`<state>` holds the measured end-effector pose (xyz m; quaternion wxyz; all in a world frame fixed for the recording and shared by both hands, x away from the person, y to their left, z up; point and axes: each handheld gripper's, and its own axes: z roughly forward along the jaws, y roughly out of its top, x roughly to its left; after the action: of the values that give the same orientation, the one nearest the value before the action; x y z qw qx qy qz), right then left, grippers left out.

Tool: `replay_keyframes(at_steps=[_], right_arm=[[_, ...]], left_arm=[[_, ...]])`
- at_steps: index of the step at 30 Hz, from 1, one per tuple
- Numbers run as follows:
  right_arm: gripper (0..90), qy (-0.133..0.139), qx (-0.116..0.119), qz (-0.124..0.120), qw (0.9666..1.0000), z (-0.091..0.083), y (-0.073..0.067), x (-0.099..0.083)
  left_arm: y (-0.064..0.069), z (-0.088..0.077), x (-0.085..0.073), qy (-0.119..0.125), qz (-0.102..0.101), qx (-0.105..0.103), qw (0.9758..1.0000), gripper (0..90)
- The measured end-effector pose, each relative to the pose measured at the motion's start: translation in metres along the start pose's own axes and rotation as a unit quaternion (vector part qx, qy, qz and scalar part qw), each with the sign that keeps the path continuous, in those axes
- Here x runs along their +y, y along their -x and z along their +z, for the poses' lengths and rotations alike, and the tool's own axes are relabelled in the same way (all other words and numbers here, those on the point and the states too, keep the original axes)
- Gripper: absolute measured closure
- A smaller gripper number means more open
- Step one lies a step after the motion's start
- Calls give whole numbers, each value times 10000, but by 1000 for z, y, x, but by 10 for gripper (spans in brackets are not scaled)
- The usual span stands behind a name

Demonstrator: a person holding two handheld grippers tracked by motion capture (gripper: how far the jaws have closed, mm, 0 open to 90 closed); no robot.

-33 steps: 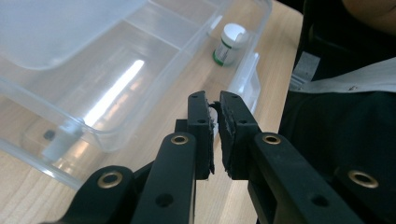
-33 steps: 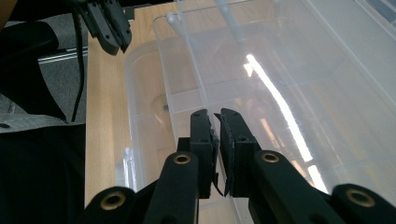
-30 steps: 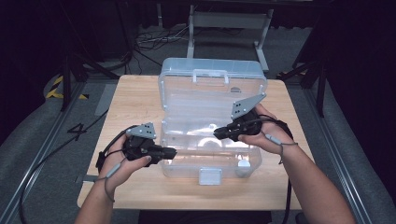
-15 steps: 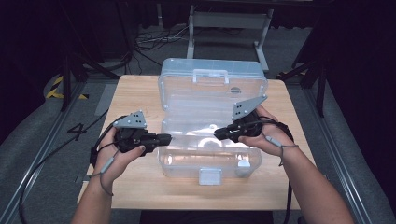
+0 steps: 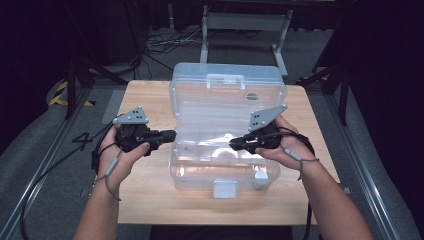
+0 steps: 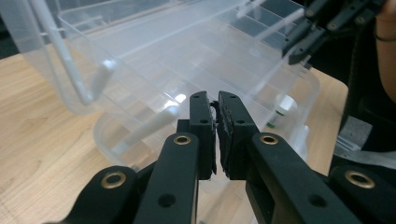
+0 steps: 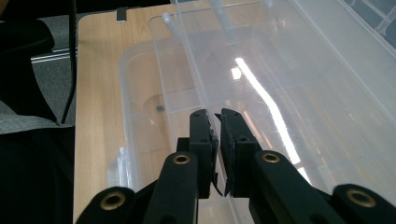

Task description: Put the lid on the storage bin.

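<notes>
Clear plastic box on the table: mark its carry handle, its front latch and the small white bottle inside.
carry handle point(image 5: 226, 81), high view, middle of the grip on the raised lid.
front latch point(image 5: 225, 188), high view, face of the clasp.
small white bottle point(image 6: 285, 105), left gripper view, its cap.

the right claw point(image 7: 217, 122) has its two black jaws nearly together with nothing between them. it hangs over the open clear plastic box point(image 7: 289, 93), which rests on the wooden bench point(image 7: 95, 93).

Wooden table point(image 5: 150, 200) — one clear plastic box point(image 5: 225, 170), lid open
</notes>
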<state>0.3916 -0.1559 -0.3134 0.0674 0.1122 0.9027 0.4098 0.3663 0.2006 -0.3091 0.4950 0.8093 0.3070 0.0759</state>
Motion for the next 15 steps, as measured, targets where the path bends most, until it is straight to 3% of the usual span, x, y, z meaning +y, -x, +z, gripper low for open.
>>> replay_keyframes(at_steps=[4, 11, 15], right_arm=[[843, 31, -30, -50, 10000, -1, 0, -1], [842, 251, 6, 105, 9996, -1, 0, -6], [842, 300, 20, 156, 9994, -1, 0, -8]], left_arm=[[-4, 1, 7, 88, -3, 140, 9999, 847], [-9, 6, 16, 72, -19, 383, 9992, 848], [-12, 9, 20, 55, -38, 422, 9991, 848]])
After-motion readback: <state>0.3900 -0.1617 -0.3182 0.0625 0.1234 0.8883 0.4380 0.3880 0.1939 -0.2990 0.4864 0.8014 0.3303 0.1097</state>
